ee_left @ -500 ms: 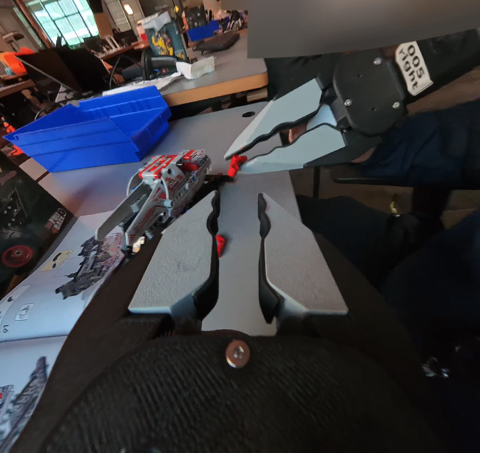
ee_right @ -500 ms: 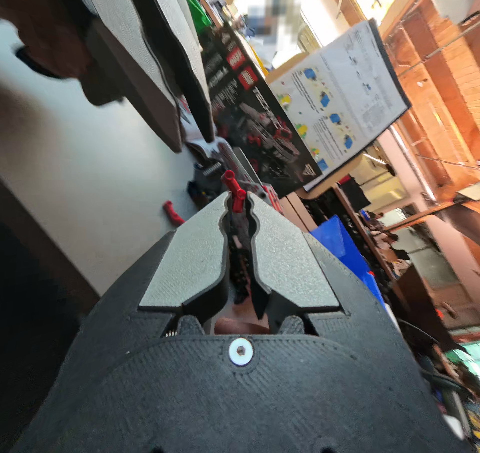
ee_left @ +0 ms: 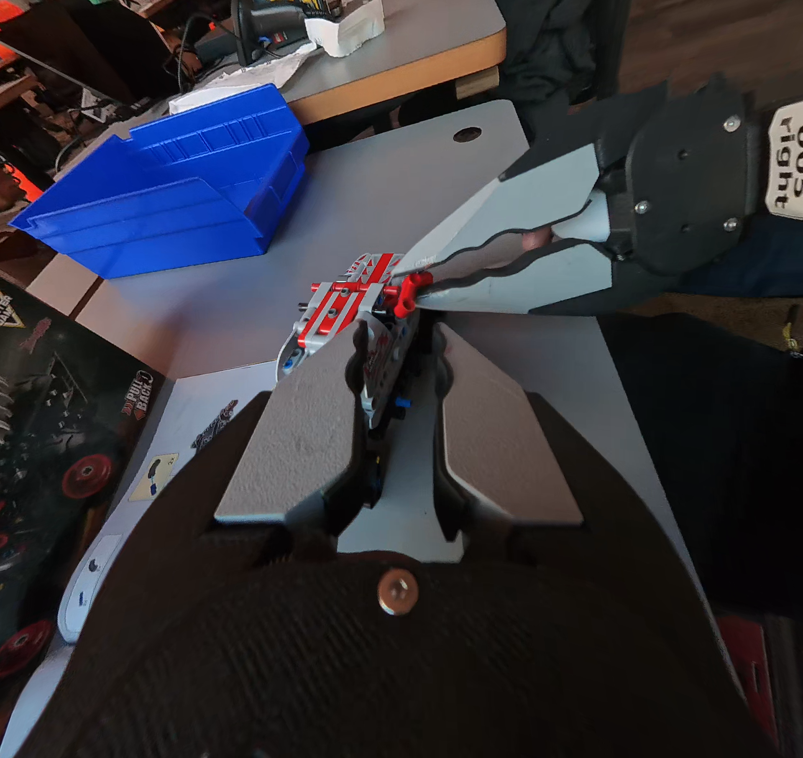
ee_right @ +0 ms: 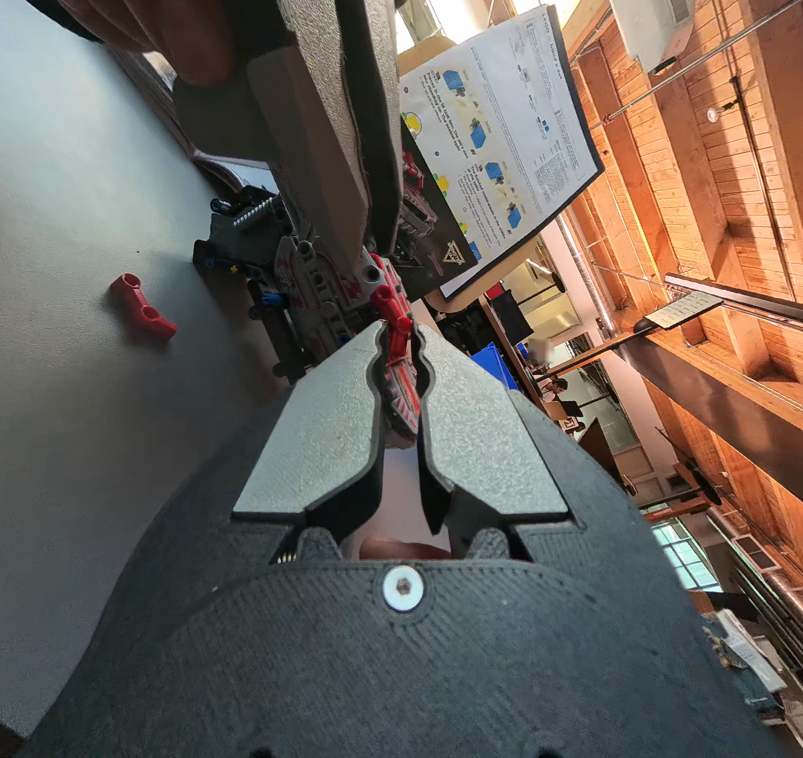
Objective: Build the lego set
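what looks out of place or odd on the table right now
One loose red connector piece lies alone on the grey table, apart from the lego model. A similar red piece is pinched in the right gripper at the model. Nothing looks spilled or broken.

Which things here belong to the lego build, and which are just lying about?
In use:
- grey-and-red lego model, between the open left gripper
- small red connector piece, pinched by the right gripper
- loose red angled connector on the grey table
- open instruction booklet

Lying about:
- blue plastic bin
- dark lego box
- crumpled white paper
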Available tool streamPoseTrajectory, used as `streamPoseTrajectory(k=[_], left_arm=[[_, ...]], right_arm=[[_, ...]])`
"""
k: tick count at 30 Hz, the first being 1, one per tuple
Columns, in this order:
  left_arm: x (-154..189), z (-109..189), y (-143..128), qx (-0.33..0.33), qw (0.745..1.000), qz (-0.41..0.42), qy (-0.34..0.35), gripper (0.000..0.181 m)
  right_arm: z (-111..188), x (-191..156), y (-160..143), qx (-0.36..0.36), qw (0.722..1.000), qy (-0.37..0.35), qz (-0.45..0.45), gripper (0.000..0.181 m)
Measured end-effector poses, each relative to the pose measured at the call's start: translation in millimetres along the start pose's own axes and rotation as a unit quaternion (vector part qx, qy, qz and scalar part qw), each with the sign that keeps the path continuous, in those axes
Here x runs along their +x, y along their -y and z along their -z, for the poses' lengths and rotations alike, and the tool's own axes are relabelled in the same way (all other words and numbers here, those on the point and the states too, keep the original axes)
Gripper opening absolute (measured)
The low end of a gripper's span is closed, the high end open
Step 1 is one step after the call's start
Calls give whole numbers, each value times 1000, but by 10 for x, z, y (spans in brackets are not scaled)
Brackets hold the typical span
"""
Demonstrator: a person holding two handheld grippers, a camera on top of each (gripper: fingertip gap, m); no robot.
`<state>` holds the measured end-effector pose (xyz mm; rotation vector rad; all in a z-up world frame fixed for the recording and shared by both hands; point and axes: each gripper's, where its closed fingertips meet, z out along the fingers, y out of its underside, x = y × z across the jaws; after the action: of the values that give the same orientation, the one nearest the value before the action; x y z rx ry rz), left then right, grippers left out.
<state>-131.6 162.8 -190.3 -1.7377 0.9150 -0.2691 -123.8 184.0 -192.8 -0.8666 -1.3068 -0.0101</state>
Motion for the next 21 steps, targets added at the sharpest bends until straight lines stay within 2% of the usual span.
streamPoseTrajectory(k=[7, 11, 21], left_arm=[[-60, -11, 23, 32, 999, 19, 8, 24], [-25, -3, 73, 69, 996, 49, 5, 15], [70, -4, 18, 77, 992, 102, -2, 17]], right_arm=[[-27, 9, -24, 13, 1000, -7, -27, 7], [-24, 11, -47, 19, 999, -8, -37, 6], [-3, -11, -64, 22, 999, -3, -38, 7]])
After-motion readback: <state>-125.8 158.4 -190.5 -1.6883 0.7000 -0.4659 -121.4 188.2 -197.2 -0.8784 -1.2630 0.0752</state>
